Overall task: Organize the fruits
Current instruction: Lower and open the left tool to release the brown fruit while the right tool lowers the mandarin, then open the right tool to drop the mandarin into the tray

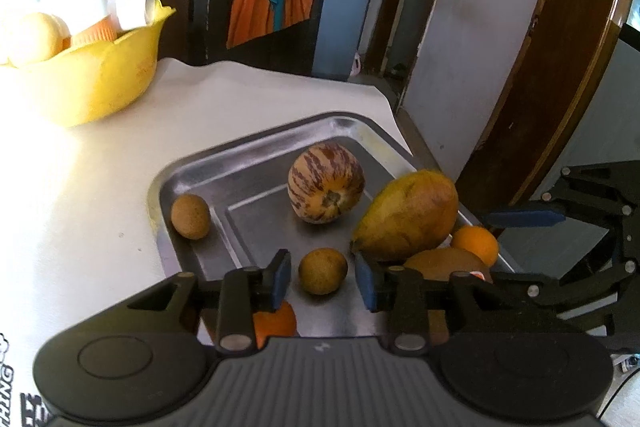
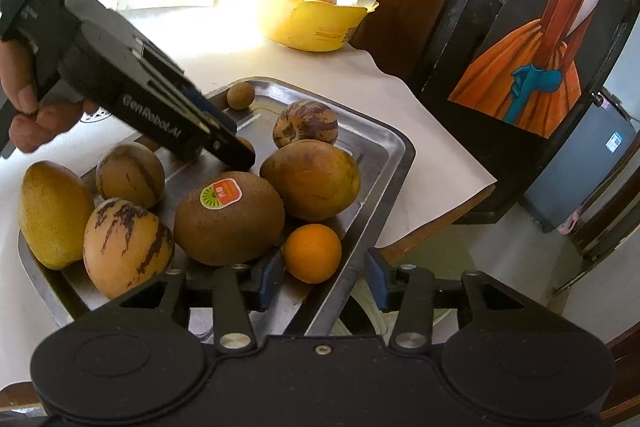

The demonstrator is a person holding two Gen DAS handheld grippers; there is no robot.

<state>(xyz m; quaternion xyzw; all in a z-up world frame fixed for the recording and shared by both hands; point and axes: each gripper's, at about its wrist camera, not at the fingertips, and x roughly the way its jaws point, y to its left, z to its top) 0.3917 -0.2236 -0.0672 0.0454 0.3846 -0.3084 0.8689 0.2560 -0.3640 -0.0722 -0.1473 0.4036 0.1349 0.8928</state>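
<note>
A steel tray [image 1: 248, 147] [image 2: 394, 163] on the white table holds mixed fruit. My left gripper [image 1: 322, 279] is open, its blue pads either side of a small round brown fruit [image 1: 322, 271], low over the tray. A striped melon-like fruit [image 1: 326, 183] [image 2: 306, 125], a mango [image 1: 408, 215] [image 2: 312, 179], a second small brown fruit [image 1: 190, 216] [image 2: 240, 95] and an orange [image 1: 476, 243] [image 2: 313, 253] lie around. My right gripper [image 2: 324, 281] is open at the tray's near edge, close to the orange. A stickered kiwi [image 2: 228, 219] lies beside it.
A yellow bowl [image 1: 92, 83] [image 2: 316, 21] with pale fruit and paper rolls stands at the table's back. Two more striped fruits [image 2: 128, 247] and a yellow mango [image 2: 54, 213] crowd the tray's left end. The table edge drops off right of the tray.
</note>
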